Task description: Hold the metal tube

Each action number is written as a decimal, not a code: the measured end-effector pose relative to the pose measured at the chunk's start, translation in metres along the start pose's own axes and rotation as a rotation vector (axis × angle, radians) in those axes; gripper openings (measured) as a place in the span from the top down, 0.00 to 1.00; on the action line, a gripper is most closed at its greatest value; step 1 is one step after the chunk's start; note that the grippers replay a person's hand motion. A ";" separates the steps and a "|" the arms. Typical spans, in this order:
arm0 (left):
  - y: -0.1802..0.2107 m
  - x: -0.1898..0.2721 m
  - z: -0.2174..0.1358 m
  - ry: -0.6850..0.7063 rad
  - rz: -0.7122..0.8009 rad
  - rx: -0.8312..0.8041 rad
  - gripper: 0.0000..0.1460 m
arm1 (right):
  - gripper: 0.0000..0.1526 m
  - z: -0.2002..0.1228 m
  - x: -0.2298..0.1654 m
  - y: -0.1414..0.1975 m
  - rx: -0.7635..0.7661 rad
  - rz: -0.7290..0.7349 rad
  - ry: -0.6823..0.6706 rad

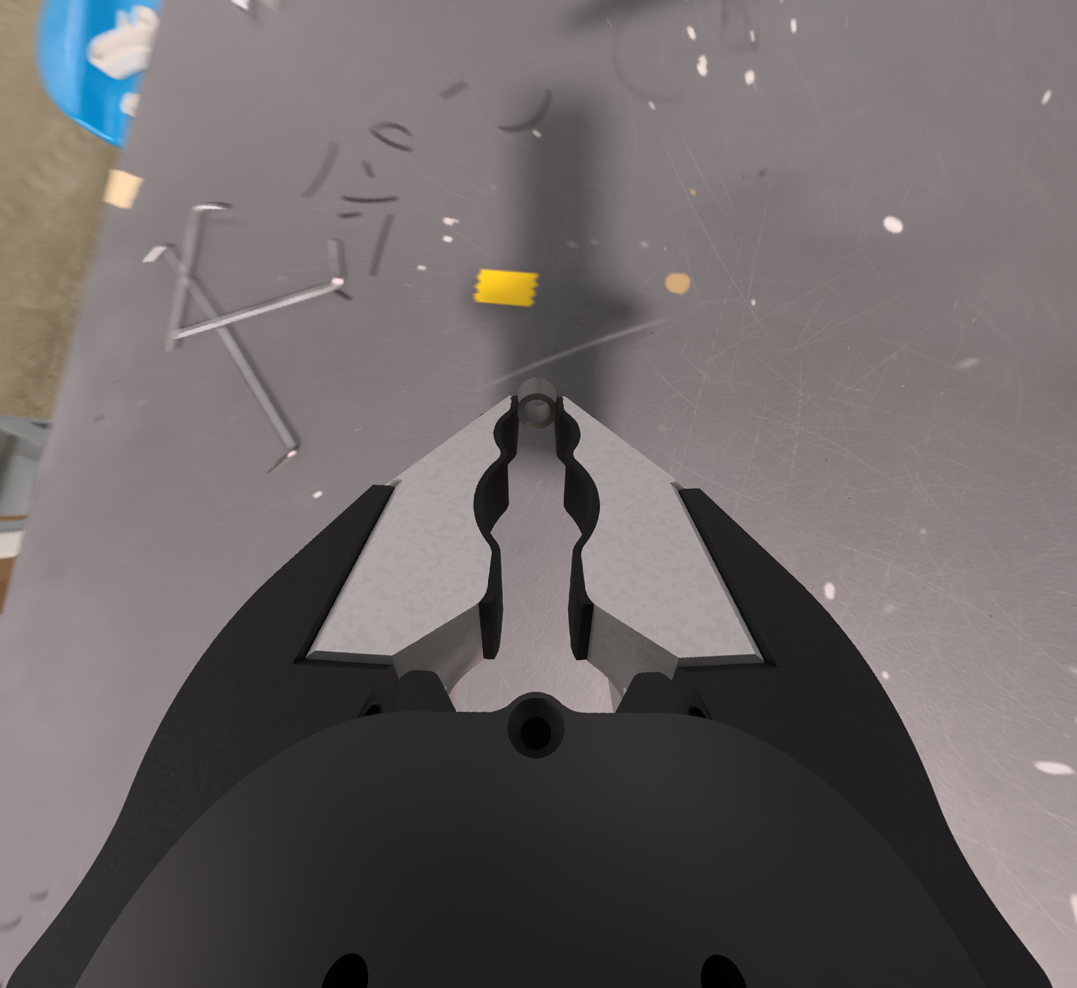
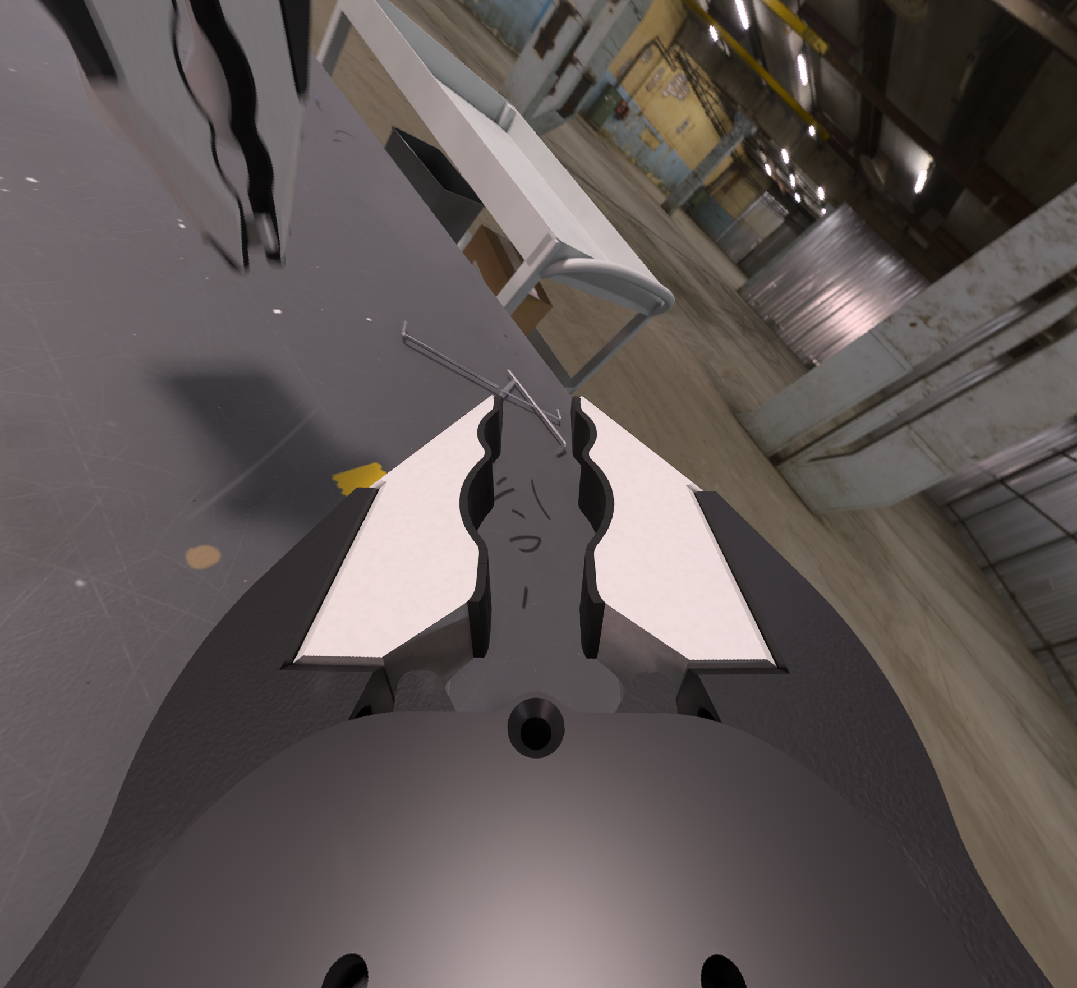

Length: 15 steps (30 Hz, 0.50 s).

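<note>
The left hand-held gripper is gripping the metal tube at the very tips of its fingers, above the grey worktop. In the left wrist view the tube's open end is facing the camera, so its long axis is running along the fingers, pointing forward and away. In the right wrist view the same left gripper is showing at upper left, with the tube poking out of its tips and appearing clear of the worktop. The right hand-held gripper is standing parted and empty, well apart from the tube and aimed toward the hex keys at the worktop edge. Judgement: the left is the nearer; the grip is shallow, so slippage is a risk.
</note>
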<state>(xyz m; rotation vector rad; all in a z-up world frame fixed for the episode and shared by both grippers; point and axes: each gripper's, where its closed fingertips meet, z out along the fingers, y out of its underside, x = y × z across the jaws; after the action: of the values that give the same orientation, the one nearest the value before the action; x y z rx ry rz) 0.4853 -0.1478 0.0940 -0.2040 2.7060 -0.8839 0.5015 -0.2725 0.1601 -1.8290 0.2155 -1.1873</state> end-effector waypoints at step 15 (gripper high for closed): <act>-0.042 0.024 -0.064 -0.288 0.306 -0.082 0.92 | 0.85 0.018 -0.061 0.000 -0.135 -0.483 -0.095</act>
<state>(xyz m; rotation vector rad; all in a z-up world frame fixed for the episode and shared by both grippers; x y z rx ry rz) 0.4446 -0.1514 0.1629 0.0627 2.4197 -0.6036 0.4838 -0.2273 0.1194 -2.1221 -0.2198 -1.4328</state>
